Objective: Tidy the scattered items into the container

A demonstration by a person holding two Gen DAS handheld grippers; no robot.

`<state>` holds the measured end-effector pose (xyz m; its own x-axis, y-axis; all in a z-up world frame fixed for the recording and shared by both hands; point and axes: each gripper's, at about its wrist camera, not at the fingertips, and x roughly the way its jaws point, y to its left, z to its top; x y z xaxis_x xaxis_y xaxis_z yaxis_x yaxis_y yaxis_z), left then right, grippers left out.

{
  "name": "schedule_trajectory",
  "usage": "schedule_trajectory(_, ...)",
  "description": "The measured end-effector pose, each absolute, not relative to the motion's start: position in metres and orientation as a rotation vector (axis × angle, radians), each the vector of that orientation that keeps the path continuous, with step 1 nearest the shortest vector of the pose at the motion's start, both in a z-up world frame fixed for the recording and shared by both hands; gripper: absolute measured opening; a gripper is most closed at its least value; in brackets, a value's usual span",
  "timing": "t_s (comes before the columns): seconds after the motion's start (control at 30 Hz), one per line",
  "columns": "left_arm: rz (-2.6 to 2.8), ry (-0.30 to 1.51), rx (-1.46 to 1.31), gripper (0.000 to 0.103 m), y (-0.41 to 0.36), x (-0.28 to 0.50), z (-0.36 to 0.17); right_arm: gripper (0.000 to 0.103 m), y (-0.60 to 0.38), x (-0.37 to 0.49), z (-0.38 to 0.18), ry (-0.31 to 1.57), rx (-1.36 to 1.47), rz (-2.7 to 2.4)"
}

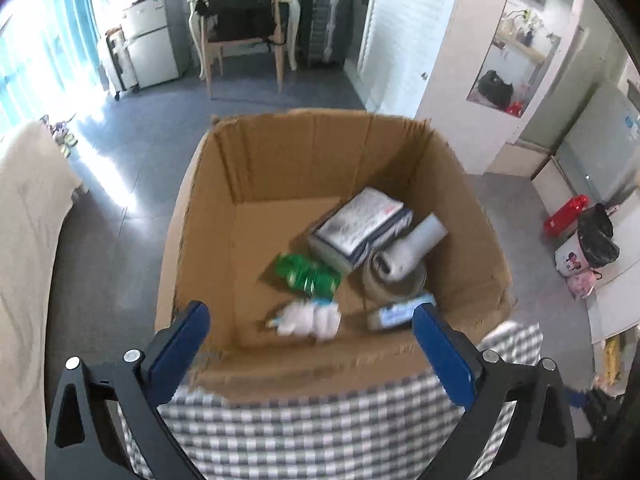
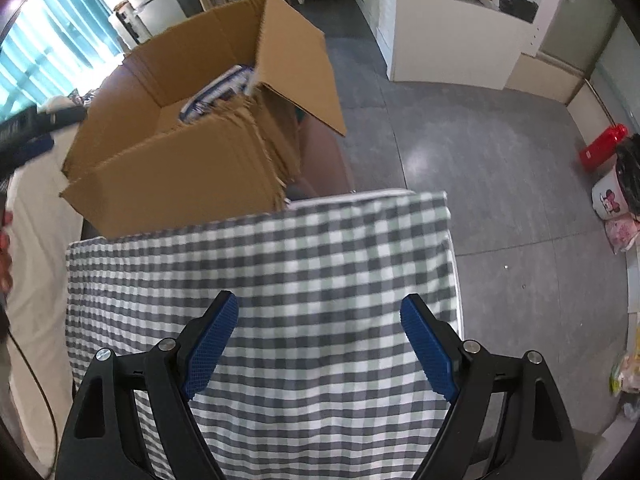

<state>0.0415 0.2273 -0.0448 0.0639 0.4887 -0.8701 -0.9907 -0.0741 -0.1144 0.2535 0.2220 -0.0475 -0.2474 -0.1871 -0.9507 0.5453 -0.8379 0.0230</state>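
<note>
An open cardboard box [image 1: 208,208] stands past the edge of a checked tablecloth [image 1: 320,420]. Inside lie a white and blue packet [image 1: 360,224], a green packet [image 1: 308,272], a white crumpled item [image 1: 312,318], a grey roll [image 1: 404,252] and a small blue-labelled bottle [image 1: 400,314]. My left gripper [image 1: 312,320] is open and empty, held above the box's near wall. My right gripper [image 2: 320,316] is open and empty over the checked tablecloth [image 2: 280,280]; the box [image 2: 180,176] is ahead and to its left, with the white and blue packet [image 2: 216,88] showing inside.
Grey tiled floor [image 2: 480,160] lies to the right of the table. A red bottle [image 2: 604,146], a black bag [image 2: 630,176] and a white bin [image 2: 608,196] stand at the right wall. A chair [image 1: 244,28] and a small fridge [image 1: 154,44] stand behind the box. A cream cloth [image 1: 28,240] lies left.
</note>
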Motion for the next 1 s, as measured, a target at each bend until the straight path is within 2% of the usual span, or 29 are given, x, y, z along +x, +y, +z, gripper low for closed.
schedule_trajectory(0.3,1.387,0.767,-1.003,0.103,0.185,0.022,-0.053,0.084,0.211,0.291,-0.043,0.502,1.509,-2.158)
schedule_trajectory(0.67,1.456,0.792,-1.007,0.103,0.117,-0.019,-0.026,0.084,0.204,0.343,-0.015,0.472,1.45,-2.246)
schedule_trajectory(1.0,1.454,0.846,-1.04,0.103,0.087,-0.01,-0.035,0.084,0.194,0.351,-0.002,0.523,1.378,-2.212)
